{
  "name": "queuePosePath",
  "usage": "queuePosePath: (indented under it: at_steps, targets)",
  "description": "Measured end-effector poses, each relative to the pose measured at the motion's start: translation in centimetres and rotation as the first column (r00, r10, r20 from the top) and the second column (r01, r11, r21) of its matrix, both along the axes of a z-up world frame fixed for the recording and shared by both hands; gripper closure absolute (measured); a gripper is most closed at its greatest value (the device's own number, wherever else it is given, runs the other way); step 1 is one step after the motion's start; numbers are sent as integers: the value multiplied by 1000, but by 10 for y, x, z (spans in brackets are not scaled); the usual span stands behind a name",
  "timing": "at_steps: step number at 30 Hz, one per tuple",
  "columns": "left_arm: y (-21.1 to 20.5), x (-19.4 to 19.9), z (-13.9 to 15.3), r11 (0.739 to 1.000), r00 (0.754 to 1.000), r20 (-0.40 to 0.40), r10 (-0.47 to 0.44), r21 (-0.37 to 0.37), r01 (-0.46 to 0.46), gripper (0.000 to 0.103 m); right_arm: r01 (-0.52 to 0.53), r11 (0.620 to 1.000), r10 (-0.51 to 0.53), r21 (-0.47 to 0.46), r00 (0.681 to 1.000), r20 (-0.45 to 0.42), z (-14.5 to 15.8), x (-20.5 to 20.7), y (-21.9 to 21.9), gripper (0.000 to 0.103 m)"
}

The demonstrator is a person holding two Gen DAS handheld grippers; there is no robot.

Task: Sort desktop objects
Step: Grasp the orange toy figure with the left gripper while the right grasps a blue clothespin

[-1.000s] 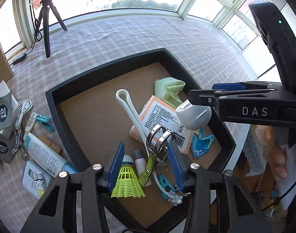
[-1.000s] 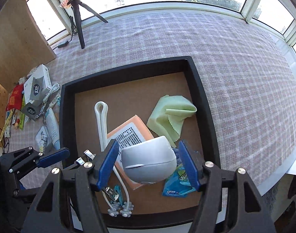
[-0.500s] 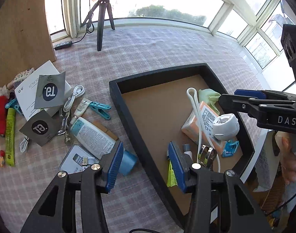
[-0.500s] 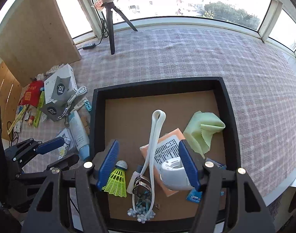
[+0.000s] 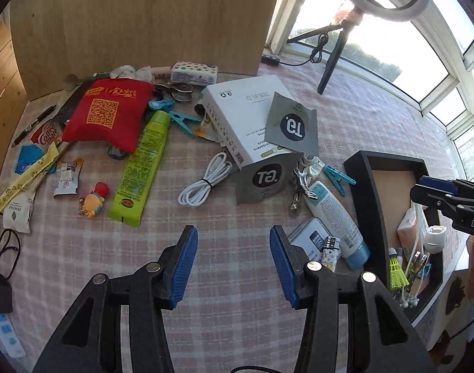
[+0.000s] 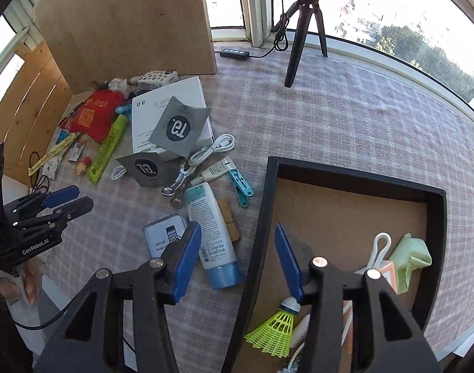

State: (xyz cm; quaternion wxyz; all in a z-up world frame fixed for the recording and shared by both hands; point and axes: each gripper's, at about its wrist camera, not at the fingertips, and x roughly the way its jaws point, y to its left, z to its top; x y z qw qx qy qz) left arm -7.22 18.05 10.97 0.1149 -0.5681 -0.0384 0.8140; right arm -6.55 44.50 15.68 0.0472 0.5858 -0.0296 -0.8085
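Over the checked cloth, both the left gripper [image 5: 234, 267] and right gripper [image 6: 237, 261] are held wide and empty. Unsorted clutter remains beside the black tray [image 6: 262, 217]; the lotion tube [image 6: 210, 233] seems likeliest next.

Bright window backlight, glare, fisheye-warped edges.

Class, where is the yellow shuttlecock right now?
The yellow shuttlecock lies inside the black tray, in its near-left corner in the right wrist view, just under the right gripper.
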Motion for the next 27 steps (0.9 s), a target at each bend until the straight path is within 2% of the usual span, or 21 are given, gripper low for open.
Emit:
queuePosePath:
  at_steps: [2,5,11,21,27]
  targets:
    - [-21,-5,-3,999,999,7,38,-5,-38,57,-24,1000,23,19,1000,11,-5,-11,-14,55]
    - [-48,-12,-9,996,996,13,87,-12,-87,57,-49,998,48,28,998,44,-17,-30,-28,63]
    - [-89,-27,-27,985,983,55,174,-9,-174,57,-80,993,70,83,990,120,-49,-61,-41,68]
    - [-137,-64,-71,946,933,163,320,2,-324,57,-150,979,119,139,970,211,-92,-102,-46,72]
    - [-145,-78,-92,931,912,192,362,-26,-364,57,-180,974,143,139,960,239,-107,-118,-47,72]
